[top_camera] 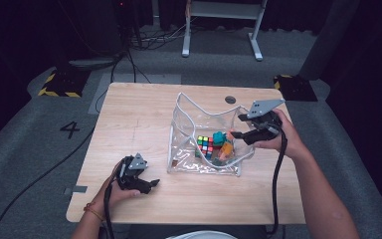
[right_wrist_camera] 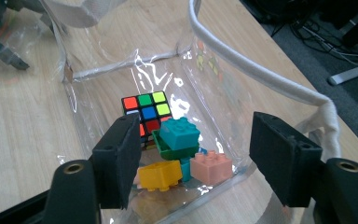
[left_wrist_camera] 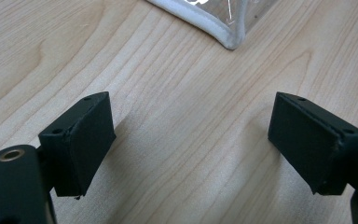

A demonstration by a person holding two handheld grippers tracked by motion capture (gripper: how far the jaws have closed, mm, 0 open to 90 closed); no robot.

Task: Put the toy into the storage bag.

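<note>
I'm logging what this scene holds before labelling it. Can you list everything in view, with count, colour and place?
Table: one, light wood, centre of the high view.
Clear bag: one, transparent with white piping, open-topped, standing on the table right of centre.
Puzzle cube: one, multicoloured, inside the bag.
Toy bricks: at least four, teal, green, yellow and pink, piled inside the bag beside the cube.
White desk frame: one, on the floor beyond the table.
Floor cables: several, dark, behind the table.
Hazard-striped base: one, yellow and black, floor at far left.
Left gripper: black, jaws open over bare table, near the bag's corner.
Right gripper: black, jaws open above the bag's mouth, nothing between them.
</note>
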